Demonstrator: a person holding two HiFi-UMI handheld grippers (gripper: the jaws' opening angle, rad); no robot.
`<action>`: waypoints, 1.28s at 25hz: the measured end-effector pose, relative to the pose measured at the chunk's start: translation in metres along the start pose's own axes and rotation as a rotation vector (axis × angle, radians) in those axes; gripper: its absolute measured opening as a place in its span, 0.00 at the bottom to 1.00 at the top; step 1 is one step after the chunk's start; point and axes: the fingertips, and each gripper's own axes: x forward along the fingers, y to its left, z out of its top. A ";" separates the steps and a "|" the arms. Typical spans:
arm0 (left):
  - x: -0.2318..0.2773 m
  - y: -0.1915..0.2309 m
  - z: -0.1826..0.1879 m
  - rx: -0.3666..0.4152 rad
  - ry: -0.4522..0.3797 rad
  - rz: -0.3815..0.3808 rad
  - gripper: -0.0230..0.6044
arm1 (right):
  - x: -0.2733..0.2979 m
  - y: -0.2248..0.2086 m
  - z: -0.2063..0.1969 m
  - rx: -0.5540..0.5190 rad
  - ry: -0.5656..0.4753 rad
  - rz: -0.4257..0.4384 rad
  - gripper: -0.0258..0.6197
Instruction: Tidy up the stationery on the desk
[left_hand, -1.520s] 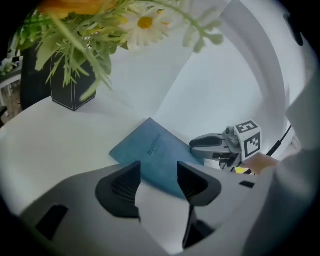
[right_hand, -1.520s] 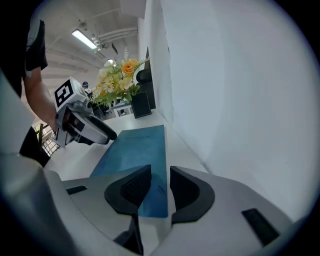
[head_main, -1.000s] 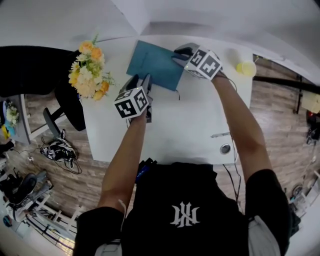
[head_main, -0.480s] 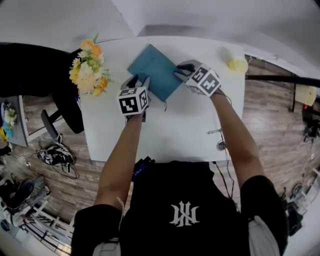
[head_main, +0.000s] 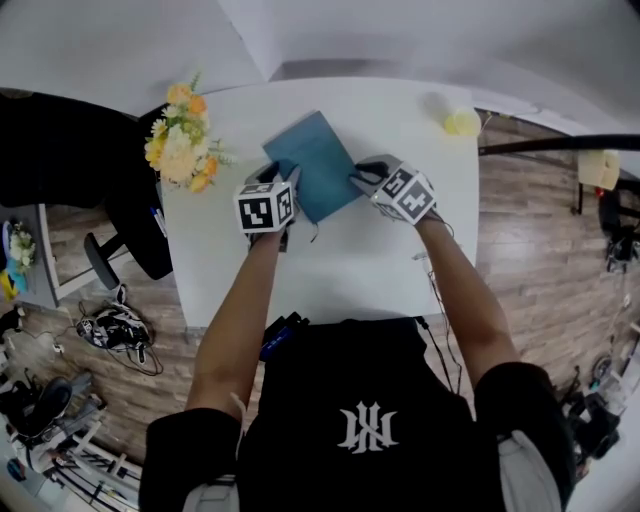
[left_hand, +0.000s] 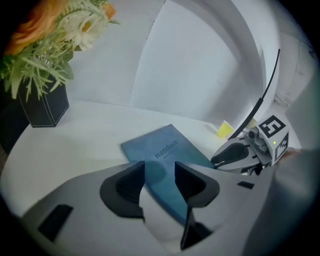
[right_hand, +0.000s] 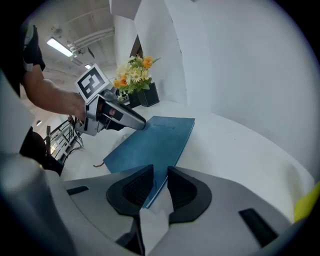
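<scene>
A teal notebook (head_main: 312, 165) lies on the white desk (head_main: 350, 265). My right gripper (head_main: 362, 176) is shut on its right edge; in the right gripper view the cover's edge (right_hand: 150, 137) sits pinched between the pads of that gripper (right_hand: 160, 172). My left gripper (head_main: 272, 174) is at the notebook's left corner. Its jaws have just been closing, but the pads stand apart from the cover. In the left gripper view the notebook (left_hand: 165, 150) runs between the jaws of the left gripper (left_hand: 159, 168), with the right gripper (left_hand: 235, 152) beyond it.
A bunch of orange and white flowers (head_main: 180, 150) in a black box vase (left_hand: 45, 107) stands at the desk's far left. A small yellow object (head_main: 462, 123) sits at the far right corner. A black chair (head_main: 60, 150) is left of the desk.
The notebook has come away from the desk's far edge toward me, turning as it came, with my right gripper on it. My left gripper has shifted a little along its left corner.
</scene>
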 end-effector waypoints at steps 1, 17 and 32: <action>-0.001 -0.002 -0.002 0.008 0.009 -0.011 0.33 | -0.002 0.005 -0.003 0.005 0.003 -0.004 0.21; -0.023 -0.031 -0.053 0.224 0.107 -0.112 0.25 | -0.021 0.093 -0.060 0.080 0.052 -0.061 0.21; -0.058 -0.068 -0.126 0.307 0.154 -0.100 0.25 | -0.045 0.171 -0.114 0.061 0.051 -0.043 0.21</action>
